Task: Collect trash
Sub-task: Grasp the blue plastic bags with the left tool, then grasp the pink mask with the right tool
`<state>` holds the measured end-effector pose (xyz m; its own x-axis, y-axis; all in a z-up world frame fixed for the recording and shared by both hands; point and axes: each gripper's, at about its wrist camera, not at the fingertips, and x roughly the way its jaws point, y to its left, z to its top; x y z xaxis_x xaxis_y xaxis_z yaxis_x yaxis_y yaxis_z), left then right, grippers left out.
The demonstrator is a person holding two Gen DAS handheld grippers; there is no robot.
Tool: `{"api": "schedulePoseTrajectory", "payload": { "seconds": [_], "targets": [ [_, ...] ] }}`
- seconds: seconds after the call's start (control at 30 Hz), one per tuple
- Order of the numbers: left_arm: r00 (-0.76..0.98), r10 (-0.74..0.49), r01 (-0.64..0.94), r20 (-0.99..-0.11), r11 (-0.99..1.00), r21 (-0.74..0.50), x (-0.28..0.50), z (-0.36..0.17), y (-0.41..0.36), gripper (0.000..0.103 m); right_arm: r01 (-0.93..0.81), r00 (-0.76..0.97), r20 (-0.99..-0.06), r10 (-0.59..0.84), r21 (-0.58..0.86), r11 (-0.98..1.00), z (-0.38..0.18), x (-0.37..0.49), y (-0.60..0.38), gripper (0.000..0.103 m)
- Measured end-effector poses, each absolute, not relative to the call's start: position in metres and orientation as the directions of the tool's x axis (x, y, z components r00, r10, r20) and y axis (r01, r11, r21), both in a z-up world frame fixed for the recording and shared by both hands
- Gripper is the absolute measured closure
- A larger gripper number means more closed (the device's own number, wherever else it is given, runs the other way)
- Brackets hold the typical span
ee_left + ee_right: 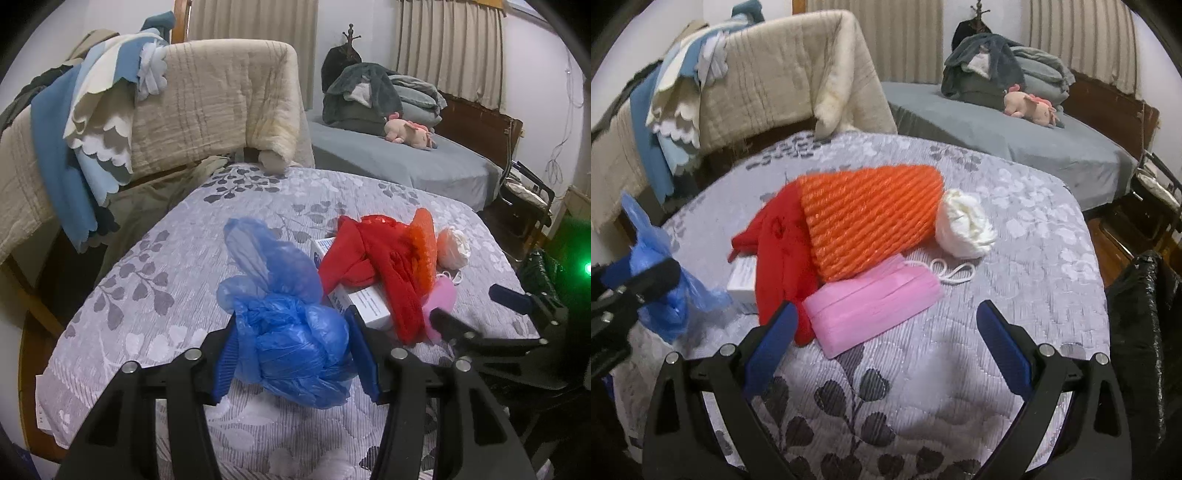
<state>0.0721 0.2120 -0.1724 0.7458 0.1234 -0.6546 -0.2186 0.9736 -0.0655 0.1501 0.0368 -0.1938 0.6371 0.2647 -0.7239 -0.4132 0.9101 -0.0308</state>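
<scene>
Blue plastic bag (291,343): clamped between left gripper (293,354) fingers, just above the bed (155,266) (likely for binning). Right gripper (886,343): fingers apart, near pink mask (875,310).

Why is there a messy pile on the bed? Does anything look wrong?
Yes, trash sits on the quilted bedspread: a pink face mask lies partly under an orange net bag and red mesh, with a small white box tucked beneath. The left gripper grips a crumpled blue plastic bag.
</scene>
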Motion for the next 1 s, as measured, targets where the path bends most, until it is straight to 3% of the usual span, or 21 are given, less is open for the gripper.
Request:
{"api": "schedulePoseTrajectory", "payload": {
  "seconds": [0.4, 0.67, 1.0],
  "targets": [
    [0.734, 0.112, -0.216, -0.670, 0.974, -0.073, 0.077, -0.179, 0.213, 0.049, -0.344, 0.641, -0.756, 0.135, -0.125, 0.931, -0.201, 0.155, 0.010, 0.009],
    [0.729, 0.119, -0.225, -0.674, 0.972, -0.072, 0.079, -0.183, 0.216, 0.049, -0.406, 0.620, -0.749, 0.234, -0.051, 0.912, -0.197, 0.153, 0.026, 0.009],
    [0.730, 0.124, -0.229, -0.672, 0.971, -0.069, 0.080, -0.180, 0.221, 0.048, -0.375, 0.593, -0.792, 0.148, -0.109, 0.921, -0.211, 0.161, 0.029, 0.009]
  ]
}}
